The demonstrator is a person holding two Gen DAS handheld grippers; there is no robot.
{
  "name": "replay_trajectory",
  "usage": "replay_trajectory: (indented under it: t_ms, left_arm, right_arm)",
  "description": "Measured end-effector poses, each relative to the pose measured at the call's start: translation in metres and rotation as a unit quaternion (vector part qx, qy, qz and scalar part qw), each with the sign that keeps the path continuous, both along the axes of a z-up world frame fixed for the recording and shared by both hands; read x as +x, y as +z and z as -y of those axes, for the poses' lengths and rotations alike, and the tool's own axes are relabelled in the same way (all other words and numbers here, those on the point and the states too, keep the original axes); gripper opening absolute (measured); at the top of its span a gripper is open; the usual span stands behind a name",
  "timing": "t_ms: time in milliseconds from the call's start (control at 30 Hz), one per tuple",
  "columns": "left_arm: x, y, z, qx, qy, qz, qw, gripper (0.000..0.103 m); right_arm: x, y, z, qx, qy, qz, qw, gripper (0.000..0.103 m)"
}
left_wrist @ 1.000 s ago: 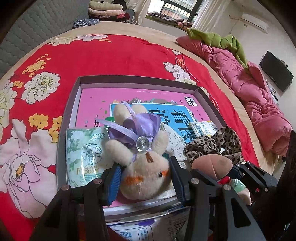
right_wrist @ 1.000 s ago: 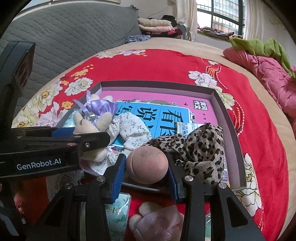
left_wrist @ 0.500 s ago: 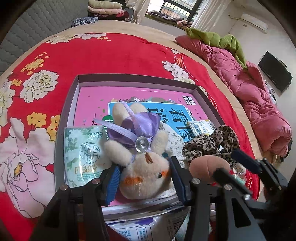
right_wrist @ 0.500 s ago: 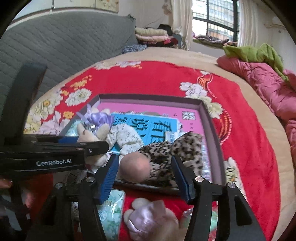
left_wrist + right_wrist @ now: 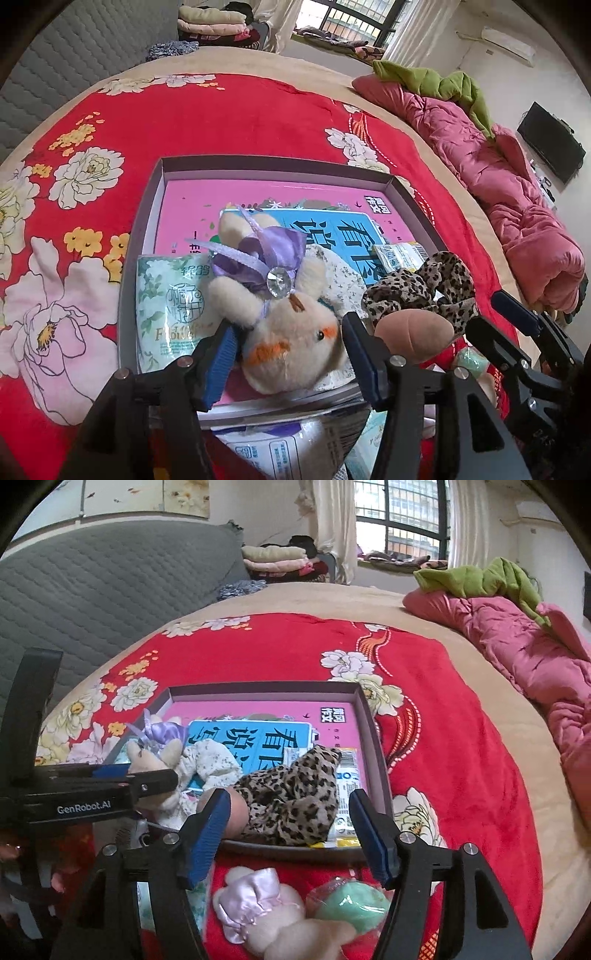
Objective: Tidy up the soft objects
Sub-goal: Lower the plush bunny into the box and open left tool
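Note:
A beige plush bunny (image 5: 291, 336) with a purple bow lies in the grey-rimmed box (image 5: 258, 162) on the red floral bedspread. Its head sits between the fingers of my left gripper (image 5: 291, 365), whose jaws are opening, with small gaps at both pads. To the right of it in the box lies a leopard-print toy (image 5: 291, 794) with a pink round head (image 5: 413, 332). My right gripper (image 5: 290, 834) hangs above the box's near rim, jaws opening, nothing between them. A green tissue packet (image 5: 166, 295) lies left of the bunny.
In front of the box, on the bedspread, lie a plush in pink satin (image 5: 266, 904) and a mint-green soft ball (image 5: 351, 904). Tissue packs (image 5: 273, 450) lie below the left gripper. A pink quilt (image 5: 517, 192) runs along the bed's right side; a grey headboard (image 5: 110, 590) stands at the left.
My right gripper let go of the leopard toy's pink head, opened wide and drew back and up. The left jaws widened a little around the bunny's head.

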State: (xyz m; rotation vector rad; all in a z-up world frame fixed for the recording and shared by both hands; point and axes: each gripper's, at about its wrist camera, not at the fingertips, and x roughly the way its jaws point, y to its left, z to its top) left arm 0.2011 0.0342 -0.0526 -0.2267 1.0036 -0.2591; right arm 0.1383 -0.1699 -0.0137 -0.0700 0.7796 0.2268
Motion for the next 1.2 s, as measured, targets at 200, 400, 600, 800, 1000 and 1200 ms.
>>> replay_trajectory:
  t_ms: [200, 400, 600, 800, 1000, 1200]
  left_arm:
    - [-0.004, 0.005, -0.005, -0.006, 0.006, 0.004, 1.0, 0.059]
    - [-0.013, 0.013, -0.015, -0.006, 0.018, 0.013, 0.9997, 0.06]
    - [-0.022, 0.015, -0.024, 0.0, 0.03, 0.009, 0.9995, 0.06]
    - [-0.033, 0.021, -0.031, 0.006, 0.043, 0.012, 0.999, 0.06]
    - [-0.044, 0.034, -0.032, 0.009, 0.047, 0.023, 0.9986, 0.06]
    - [-0.057, 0.05, -0.035, 0.008, 0.059, 0.037, 0.9975, 0.061]
  right_arm:
    - [-0.004, 0.003, 0.006, -0.004, -0.01, 0.002, 1.0, 0.069]
    - [-0.006, 0.006, 0.011, -0.001, -0.017, 0.005, 1.0, 0.07]
    - [-0.01, 0.01, 0.012, 0.003, -0.014, 0.007, 1.0, 0.07]
    - [-0.015, 0.019, 0.014, 0.005, -0.016, 0.016, 1.0, 0.072]
    - [-0.021, 0.026, 0.02, 0.007, -0.02, 0.022, 1.0, 0.073]
    - [-0.03, 0.035, 0.028, 0.01, -0.023, 0.03, 0.999, 0.073]
